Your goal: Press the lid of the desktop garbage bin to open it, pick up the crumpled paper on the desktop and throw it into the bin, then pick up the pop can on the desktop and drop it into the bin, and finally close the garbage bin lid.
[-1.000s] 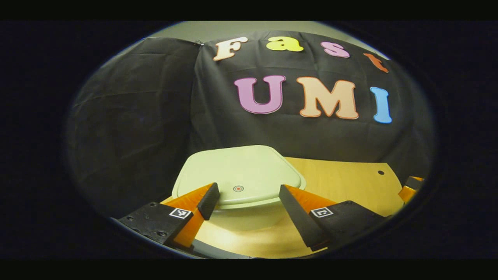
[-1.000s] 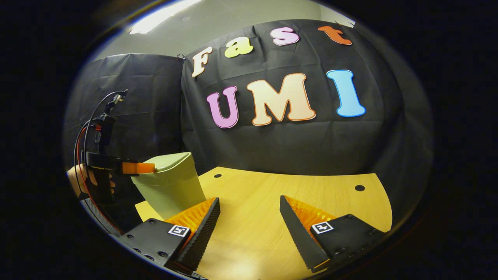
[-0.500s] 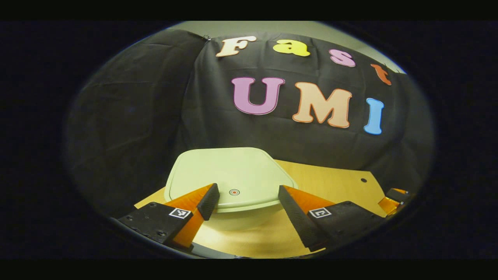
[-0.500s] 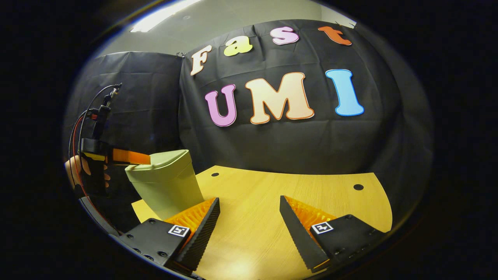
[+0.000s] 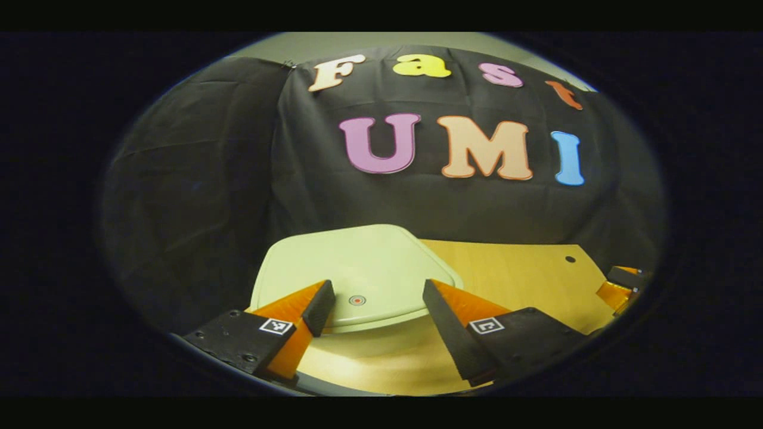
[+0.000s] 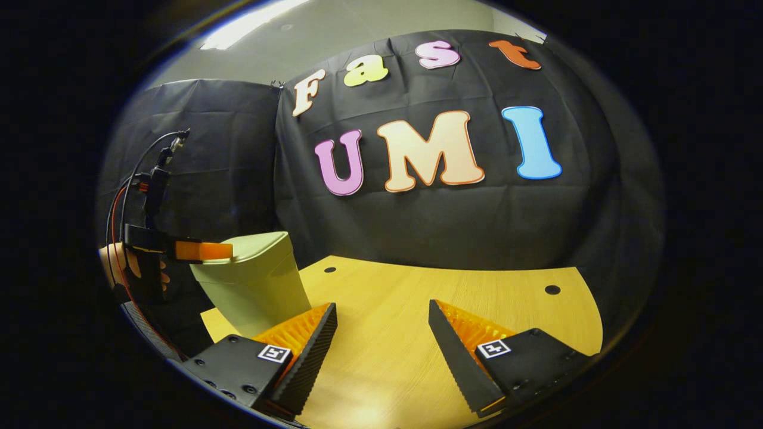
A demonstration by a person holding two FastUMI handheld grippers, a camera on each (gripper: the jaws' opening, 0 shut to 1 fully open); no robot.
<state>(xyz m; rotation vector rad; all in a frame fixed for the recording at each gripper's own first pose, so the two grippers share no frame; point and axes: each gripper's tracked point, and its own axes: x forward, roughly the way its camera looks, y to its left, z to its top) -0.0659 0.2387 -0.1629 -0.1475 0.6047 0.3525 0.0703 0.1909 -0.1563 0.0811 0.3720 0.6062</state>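
Observation:
A pale green bin (image 6: pixel 256 283) stands on the left end of the wooden desktop (image 6: pixel 417 316). Its lid (image 5: pixel 351 268) lies flat and shut, with a small round red mark (image 5: pixel 357 300) near the front edge. My left gripper (image 5: pixel 375 295) hovers open just over that front edge, its fingers either side of the mark. In the right gripper view the left gripper (image 6: pixel 199 251) reaches over the bin's top from the left, held by a hand (image 6: pixel 119 265). My right gripper (image 6: pixel 381 322) stands open above bare desktop, nothing between its fingers.
The black cloth wall rises right behind the desktop. Two small dark holes (image 6: pixel 552 289) mark the desktop's far corners. Cables (image 6: pixel 128 190) loop up from the left gripper. The right gripper's fingers (image 5: pixel 620 286) peek in at the right edge of the left gripper view.
The left gripper dipped and tilted over the bin lid half a second ago, then levelled again. The lid stays shut. The right gripper has barely moved.

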